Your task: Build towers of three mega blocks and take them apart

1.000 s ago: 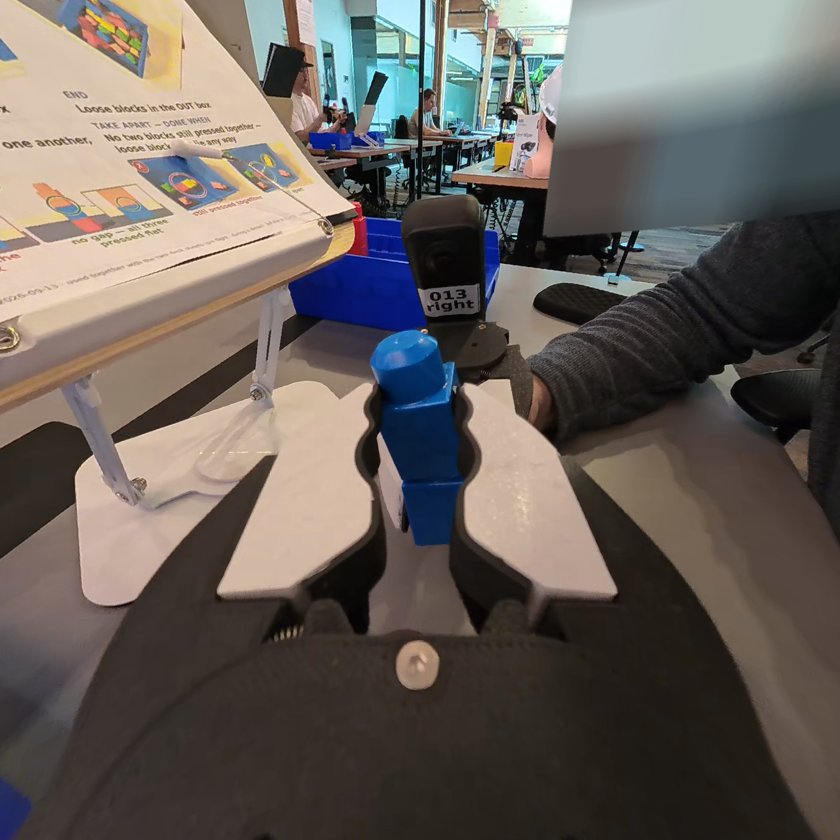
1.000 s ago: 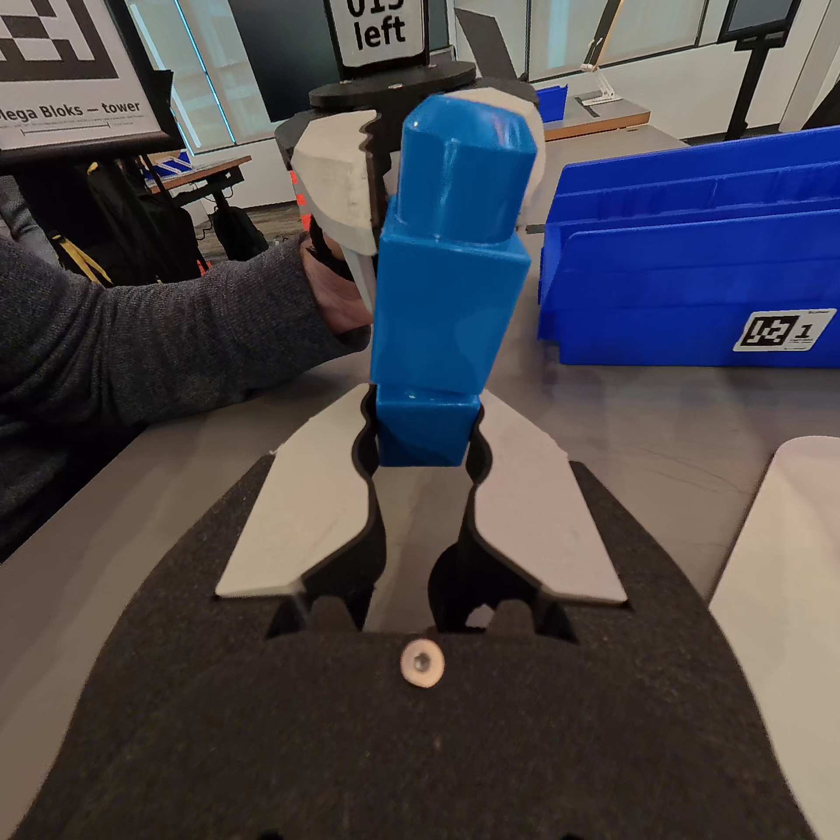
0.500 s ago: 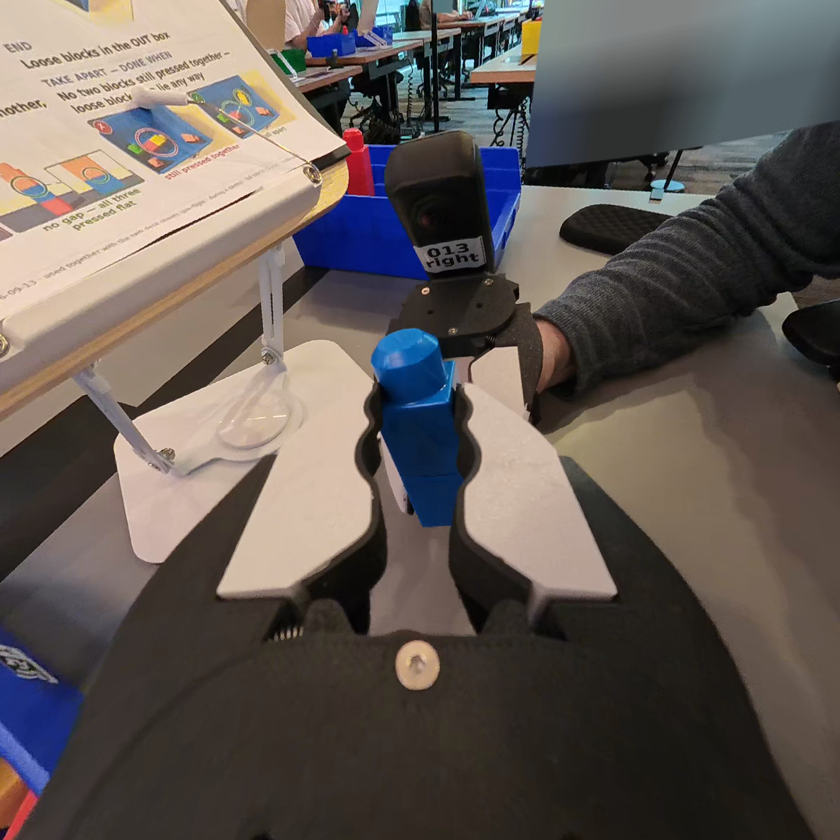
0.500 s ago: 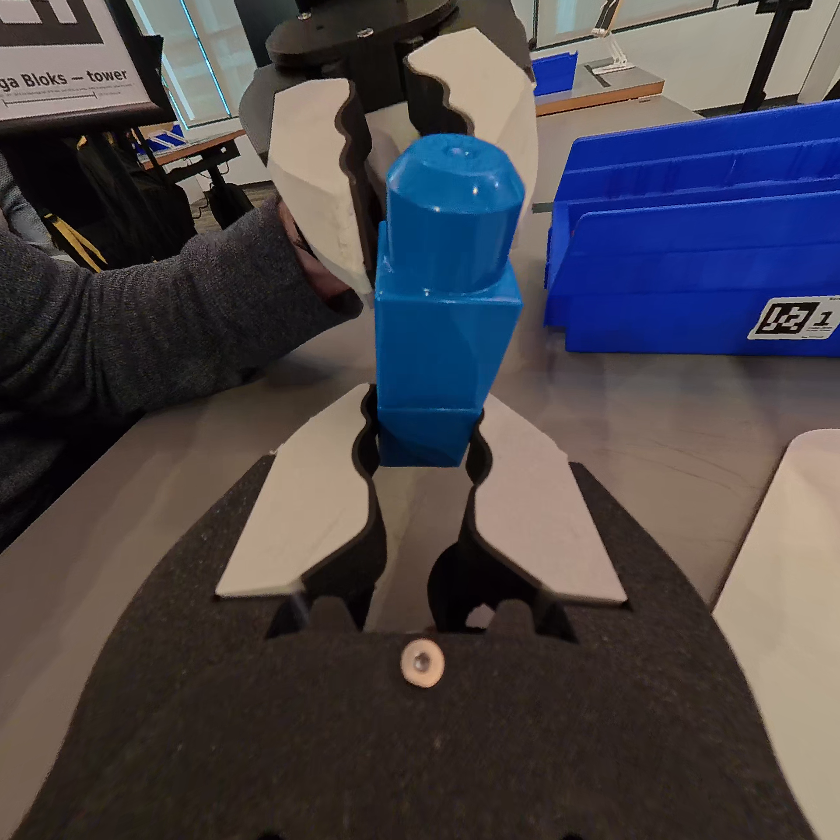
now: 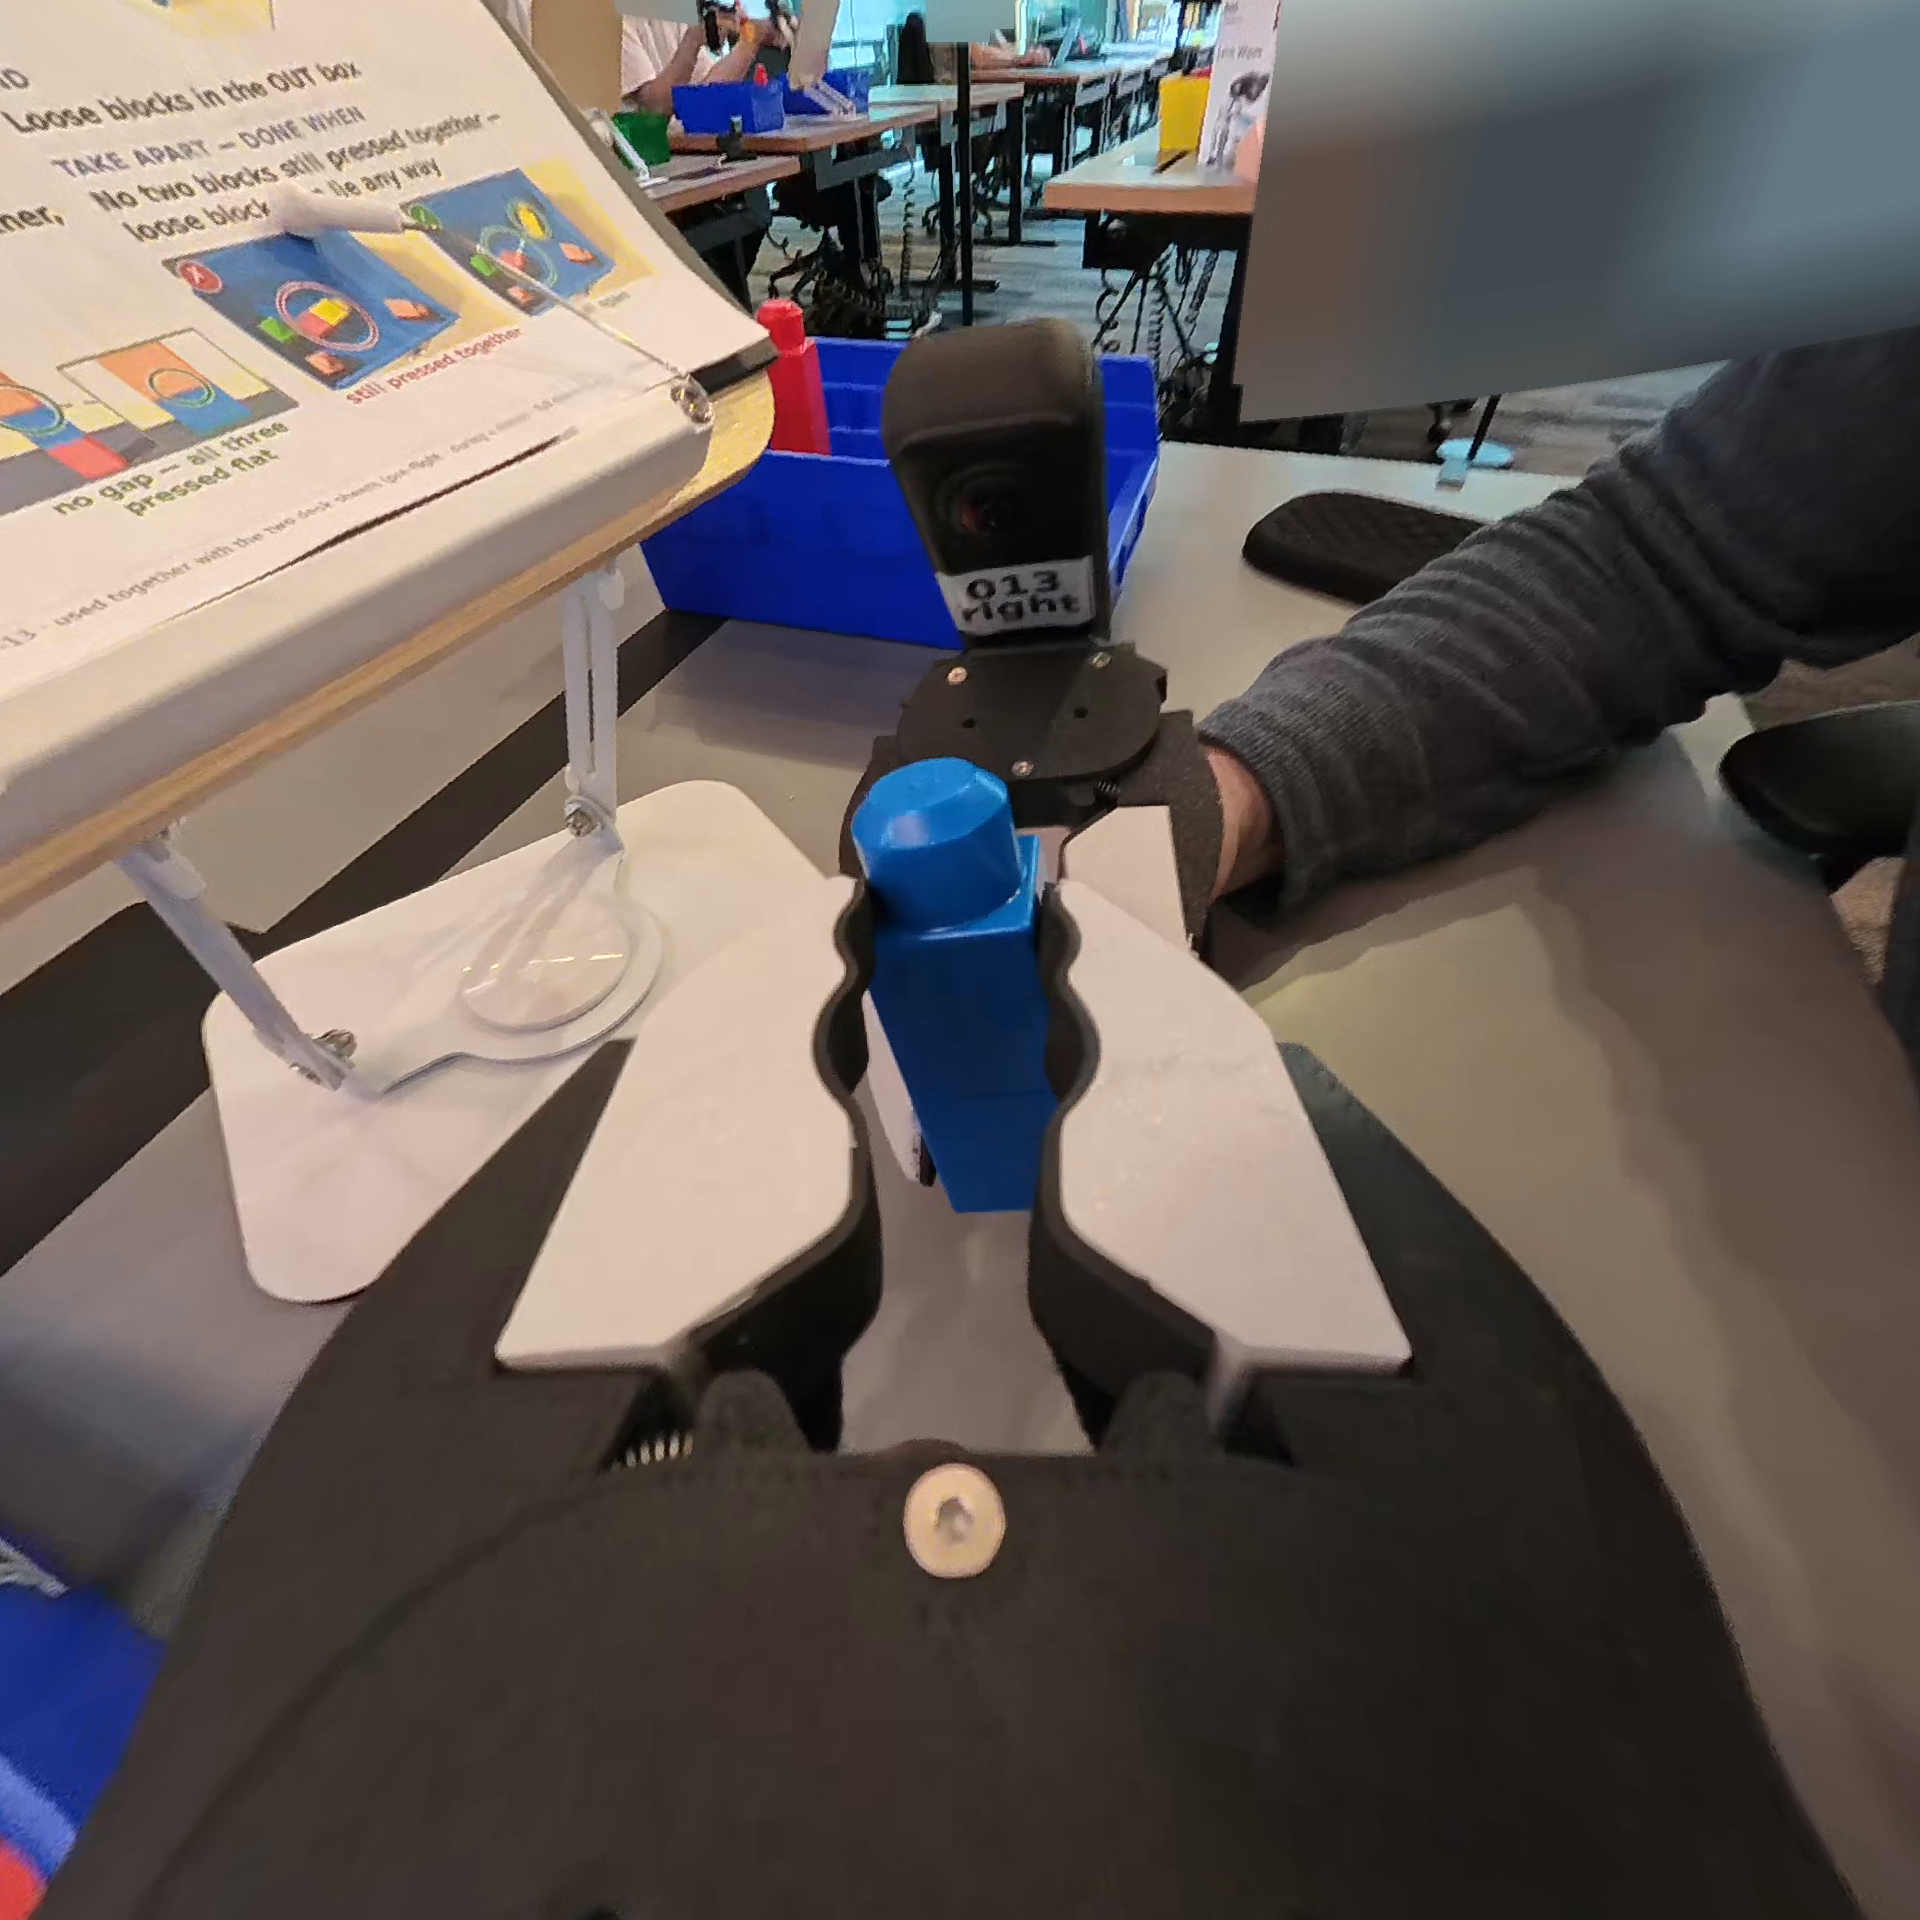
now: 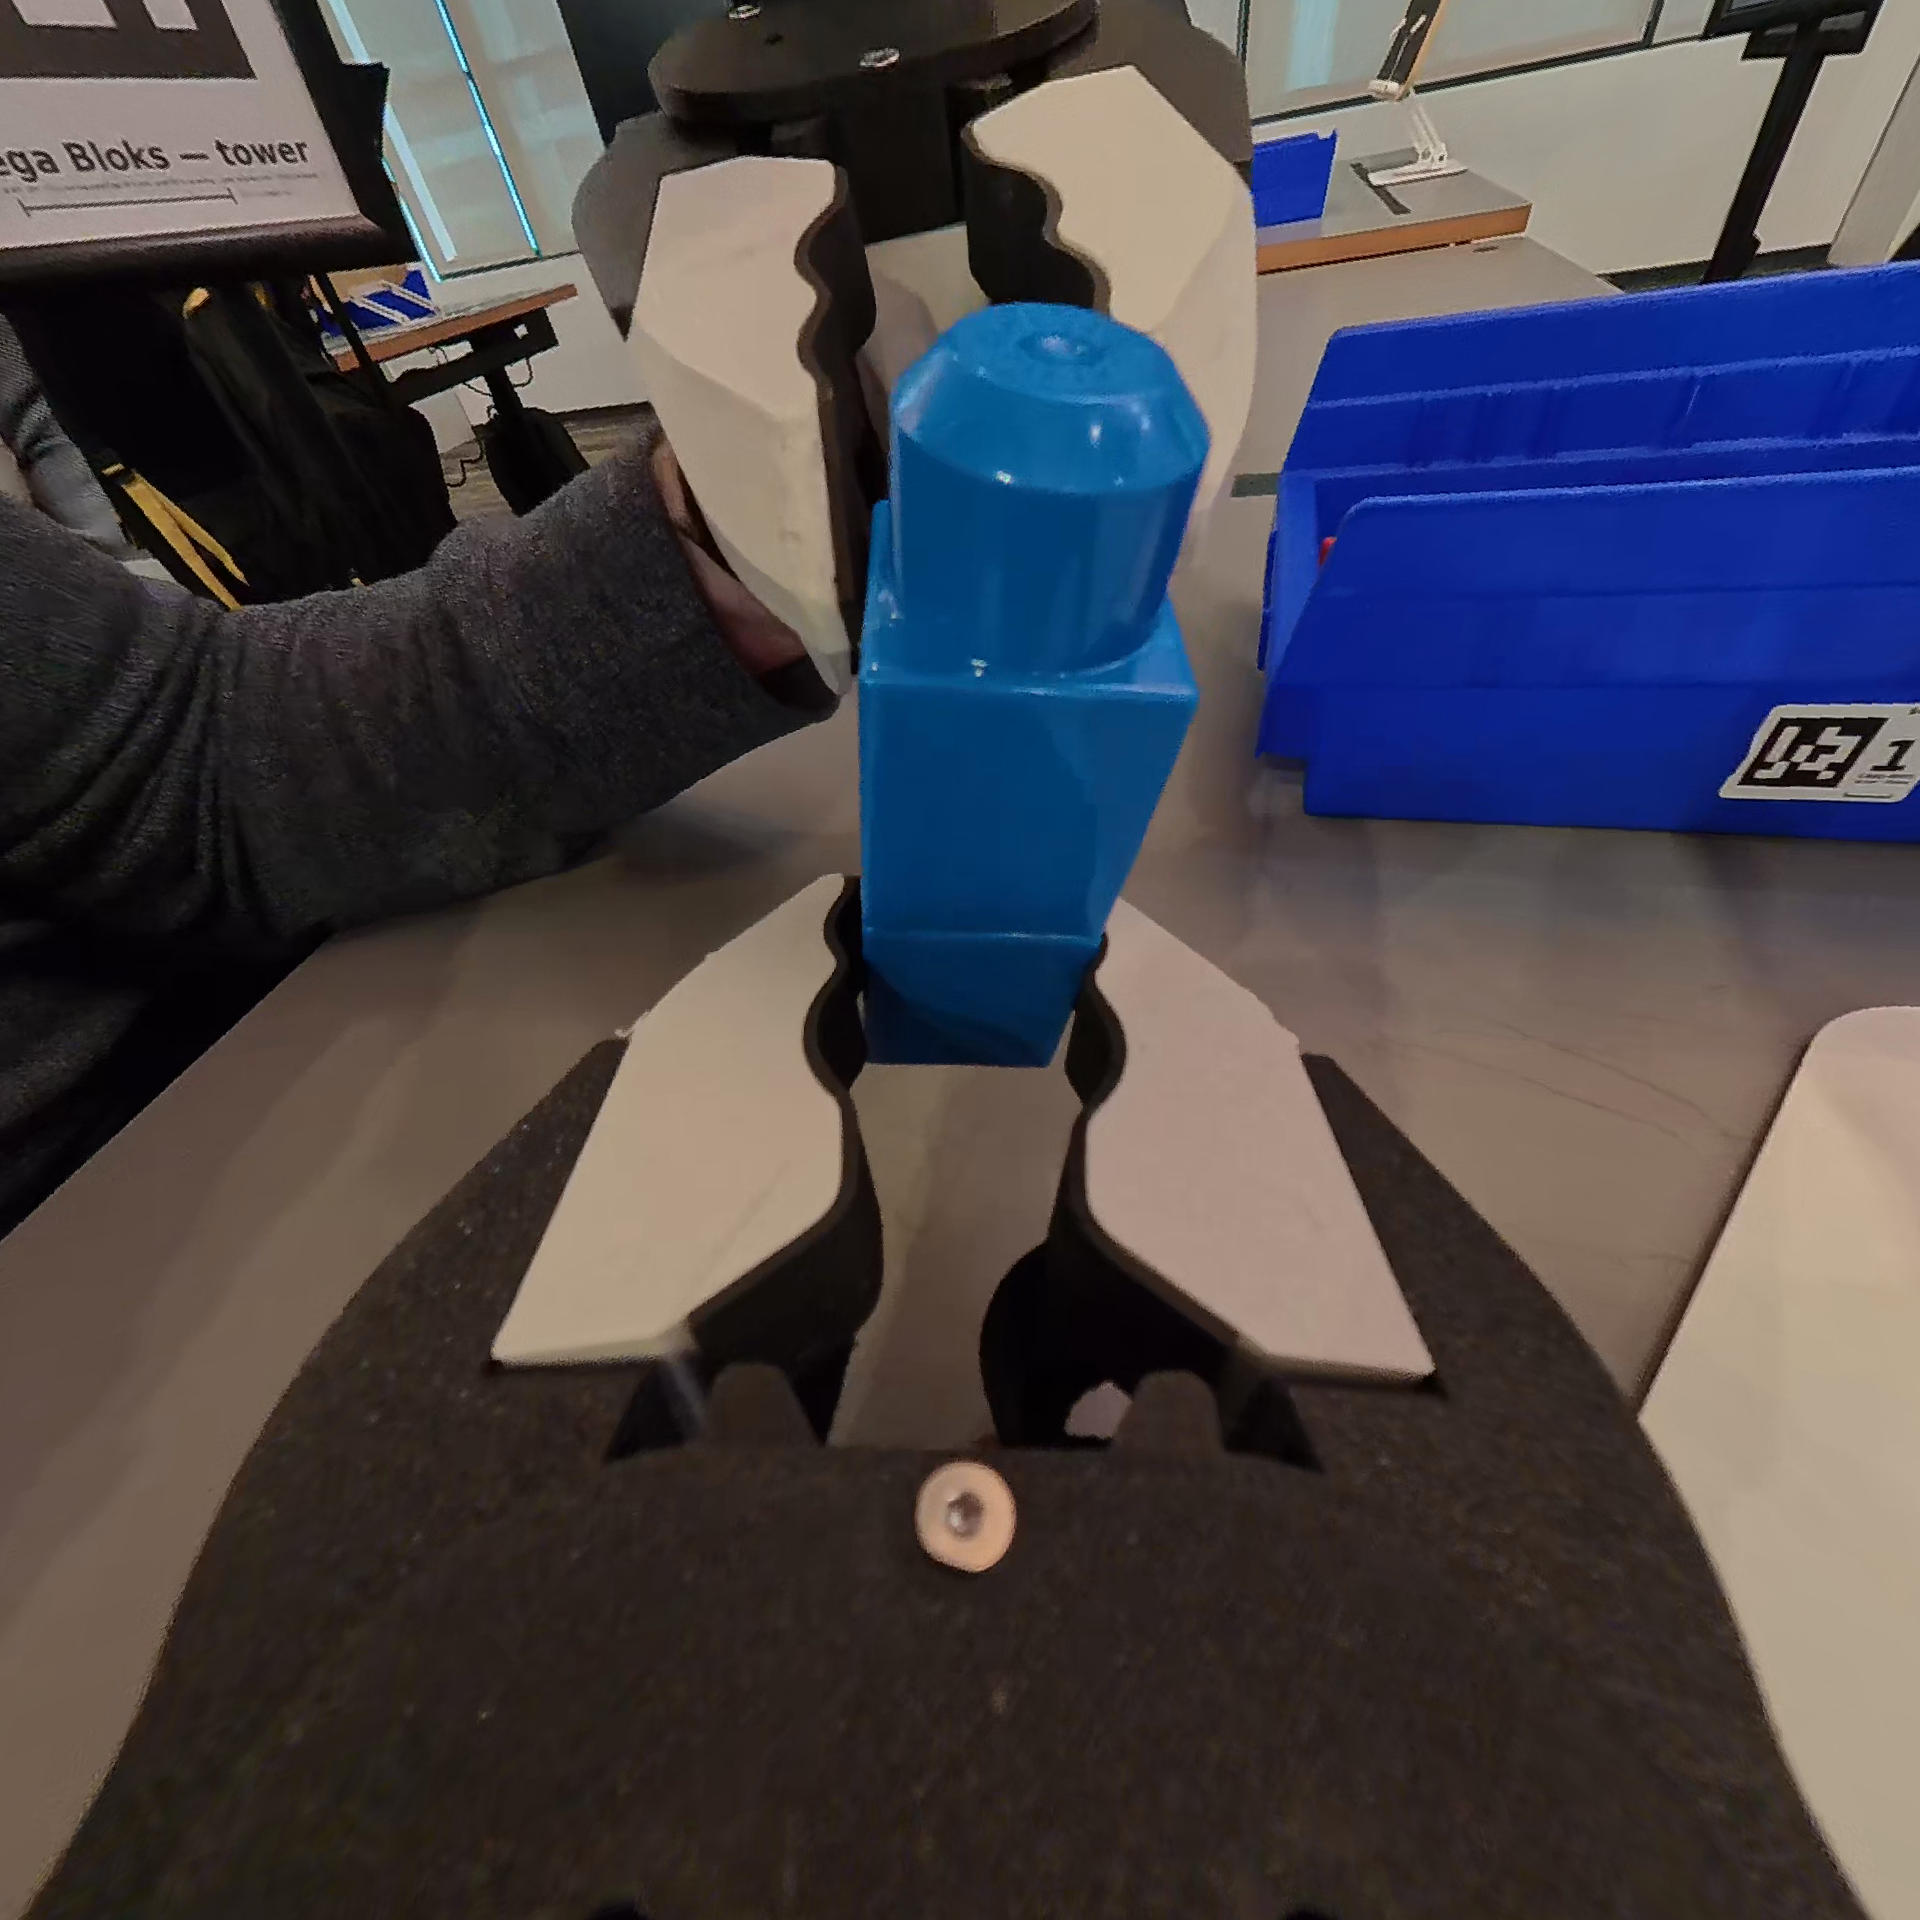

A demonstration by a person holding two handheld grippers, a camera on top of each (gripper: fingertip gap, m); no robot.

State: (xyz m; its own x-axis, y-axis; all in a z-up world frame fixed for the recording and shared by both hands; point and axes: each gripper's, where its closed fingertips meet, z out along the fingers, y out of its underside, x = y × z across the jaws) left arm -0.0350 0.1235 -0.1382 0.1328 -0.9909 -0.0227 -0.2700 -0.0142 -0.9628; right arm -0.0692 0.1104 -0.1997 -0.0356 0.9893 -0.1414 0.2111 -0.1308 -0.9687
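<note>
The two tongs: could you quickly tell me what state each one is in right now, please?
Left tongs: shut on the upper blue block.
Right tongs: shut on the lower blue block.

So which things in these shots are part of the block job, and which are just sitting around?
In use:
- blue block stack, two blocks joined
- left gripper, shut on the upper block
- right gripper, shut on the lower block
- blue bin
- red block standing in the far bin

Just lying about:
- instruction sheet stand
- black wrist rest
- background desks
</note>
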